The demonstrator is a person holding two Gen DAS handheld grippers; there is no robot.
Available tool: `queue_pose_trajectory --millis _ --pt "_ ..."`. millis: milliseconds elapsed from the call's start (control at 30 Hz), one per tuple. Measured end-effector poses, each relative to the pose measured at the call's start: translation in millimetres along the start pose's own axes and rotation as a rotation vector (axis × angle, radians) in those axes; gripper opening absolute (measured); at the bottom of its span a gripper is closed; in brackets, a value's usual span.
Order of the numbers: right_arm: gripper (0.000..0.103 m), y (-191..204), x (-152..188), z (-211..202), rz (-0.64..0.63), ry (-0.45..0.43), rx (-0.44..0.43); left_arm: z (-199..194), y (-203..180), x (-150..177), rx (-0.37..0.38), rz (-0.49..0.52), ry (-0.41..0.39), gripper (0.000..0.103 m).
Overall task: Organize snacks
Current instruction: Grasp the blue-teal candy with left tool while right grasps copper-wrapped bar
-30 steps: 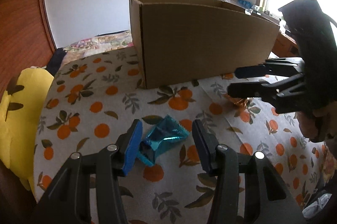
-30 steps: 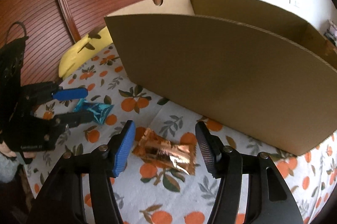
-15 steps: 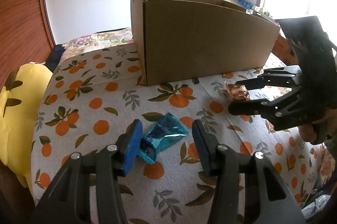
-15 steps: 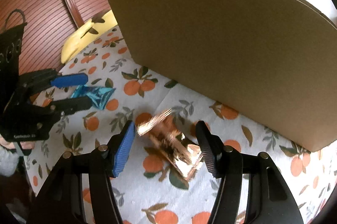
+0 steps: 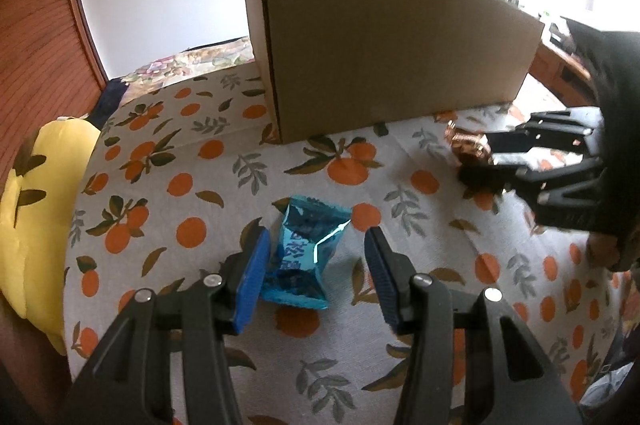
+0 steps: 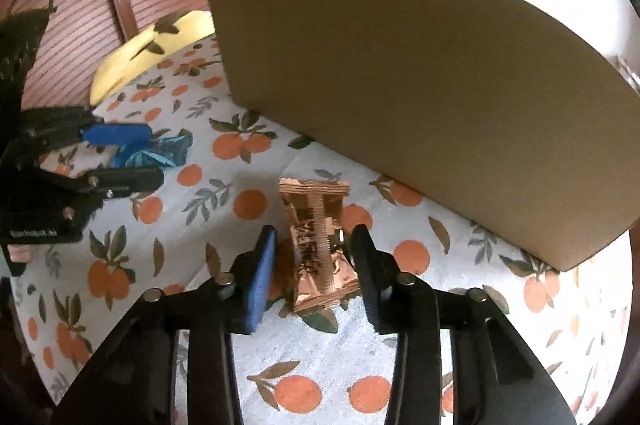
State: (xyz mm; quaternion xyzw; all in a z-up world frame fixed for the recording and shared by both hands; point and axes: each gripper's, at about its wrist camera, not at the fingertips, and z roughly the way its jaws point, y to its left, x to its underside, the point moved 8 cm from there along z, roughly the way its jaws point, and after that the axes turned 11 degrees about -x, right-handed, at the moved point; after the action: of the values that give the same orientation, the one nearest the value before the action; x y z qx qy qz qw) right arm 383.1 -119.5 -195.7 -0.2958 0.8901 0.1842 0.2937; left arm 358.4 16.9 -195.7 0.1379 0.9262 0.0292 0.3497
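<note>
Straddling the blue snack packet (image 5: 302, 249) on the orange-print worktop (image 5: 192, 185), the left gripper (image 5: 316, 265) has fingers spread. Right gripper (image 6: 314, 257) brackets the copper packet (image 6: 320, 245) (grip uncertain), near the cardboard box (image 6: 400, 85).

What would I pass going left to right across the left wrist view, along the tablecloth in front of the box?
Yellow plush → blue snack packet between the left gripper's open fingers → copper snack packet → right gripper, which has it between its fingers.
</note>
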Motion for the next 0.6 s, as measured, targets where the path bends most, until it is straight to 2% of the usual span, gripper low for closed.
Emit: queue_pose_trajectory --millis 233,467,600 --pt "0.029 0.3 -0.1 -0.4 -0.006 -0.007 0.025 6.0 2.2 -1.5 0.013 0.015 0.037 0.049" --pt "0.029 0.4 -0.5 -0.4 -0.007 -0.007 0.026 7.9 1.4 -3.4 0.011 0.015 0.023 0.050" --pt "0.029 0.3 -0.5 -0.5 -0.007 -0.008 0.026 8.1 3.1 -2.5 0.008 0.006 0.010 0.056"
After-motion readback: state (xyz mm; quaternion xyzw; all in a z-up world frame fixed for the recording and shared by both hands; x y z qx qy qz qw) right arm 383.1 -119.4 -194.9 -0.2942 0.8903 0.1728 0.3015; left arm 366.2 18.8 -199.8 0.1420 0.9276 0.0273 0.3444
